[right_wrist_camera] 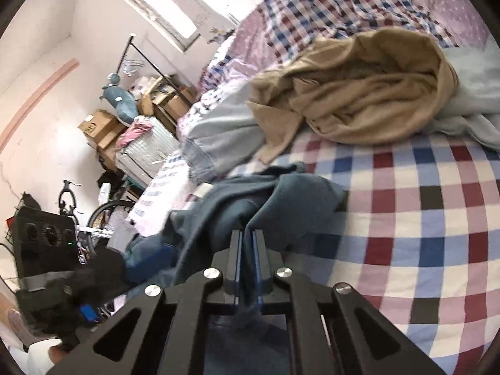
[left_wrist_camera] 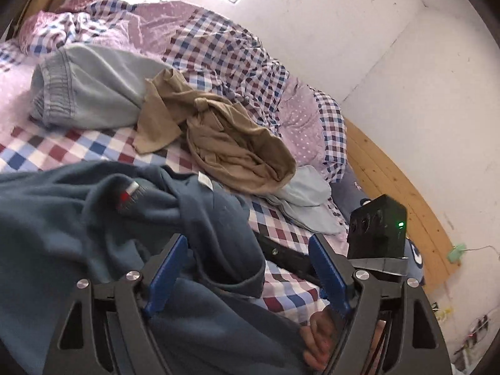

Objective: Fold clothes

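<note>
A dark teal sweater (left_wrist_camera: pixel 93 218) lies bunched on the checked bed sheet (left_wrist_camera: pixel 62 150) at the near edge. My left gripper (left_wrist_camera: pixel 248 259) is open. A fold of the sweater runs between its blue pads (left_wrist_camera: pixel 168 268), which stand wide apart. My right gripper (right_wrist_camera: pixel 247 240) is shut on a fold of the same sweater (right_wrist_camera: pixel 250 197), with cloth pinched between its pads. Its black camera block (left_wrist_camera: pixel 378 231) shows at the right in the left wrist view. Beyond the sweater lie a crumpled tan garment (left_wrist_camera: pixel 225 143) (right_wrist_camera: pixel 359 93) and a light blue garment (left_wrist_camera: pixel 90 90) (right_wrist_camera: pixel 218 137).
A checked and lilac quilt (left_wrist_camera: pixel 203 40) is heaped along the wall side of the bed. A wooden bed frame (left_wrist_camera: pixel 390 181) runs at the right. Off the bed stand cardboard boxes (right_wrist_camera: pixel 100 128), a pale suitcase (right_wrist_camera: pixel 147 150) and a bicycle (right_wrist_camera: pixel 103 212). A hand (left_wrist_camera: pixel 315 334) shows low in the left wrist view.
</note>
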Tool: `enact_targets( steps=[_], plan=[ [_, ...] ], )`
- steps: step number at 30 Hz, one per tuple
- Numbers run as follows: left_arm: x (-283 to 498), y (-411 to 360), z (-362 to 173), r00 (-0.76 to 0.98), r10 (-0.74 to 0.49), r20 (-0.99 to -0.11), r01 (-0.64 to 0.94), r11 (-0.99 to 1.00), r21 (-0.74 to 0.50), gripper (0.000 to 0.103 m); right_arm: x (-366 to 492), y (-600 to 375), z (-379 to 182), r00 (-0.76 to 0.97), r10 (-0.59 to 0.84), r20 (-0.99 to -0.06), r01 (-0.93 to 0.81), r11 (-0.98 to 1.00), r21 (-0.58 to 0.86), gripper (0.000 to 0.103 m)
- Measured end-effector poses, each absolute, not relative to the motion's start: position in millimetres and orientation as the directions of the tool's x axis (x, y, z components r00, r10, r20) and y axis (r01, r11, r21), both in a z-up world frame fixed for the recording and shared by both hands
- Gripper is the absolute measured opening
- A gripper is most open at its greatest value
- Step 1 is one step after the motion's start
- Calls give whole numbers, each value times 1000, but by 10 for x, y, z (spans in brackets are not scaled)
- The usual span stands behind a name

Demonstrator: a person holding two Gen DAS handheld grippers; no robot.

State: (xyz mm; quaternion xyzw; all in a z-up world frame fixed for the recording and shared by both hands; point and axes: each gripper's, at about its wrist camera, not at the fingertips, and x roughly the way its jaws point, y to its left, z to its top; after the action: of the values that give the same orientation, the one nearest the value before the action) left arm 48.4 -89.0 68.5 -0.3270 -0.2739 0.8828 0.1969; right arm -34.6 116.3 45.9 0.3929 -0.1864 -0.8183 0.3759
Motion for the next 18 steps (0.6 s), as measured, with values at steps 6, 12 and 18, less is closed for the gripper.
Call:
enact_targets(
  steps=[6,12,18],
  plan=[
    [490,-851,644,-689,514,-511,-164,-798,-580,81,-305,1212,584,-415,-802,-430,489,-595,638,3],
    [509,-701,593,-663,505,-553,-191,-827,-528,67,-287,1264,682,-420,-818,-394,503,-571,649,2],
    [471,-648,476,-638,463,-615,-147,-858,-493,43,-369,1337,576,-456,-756,-469,441,-650,619,5]
  ],
)
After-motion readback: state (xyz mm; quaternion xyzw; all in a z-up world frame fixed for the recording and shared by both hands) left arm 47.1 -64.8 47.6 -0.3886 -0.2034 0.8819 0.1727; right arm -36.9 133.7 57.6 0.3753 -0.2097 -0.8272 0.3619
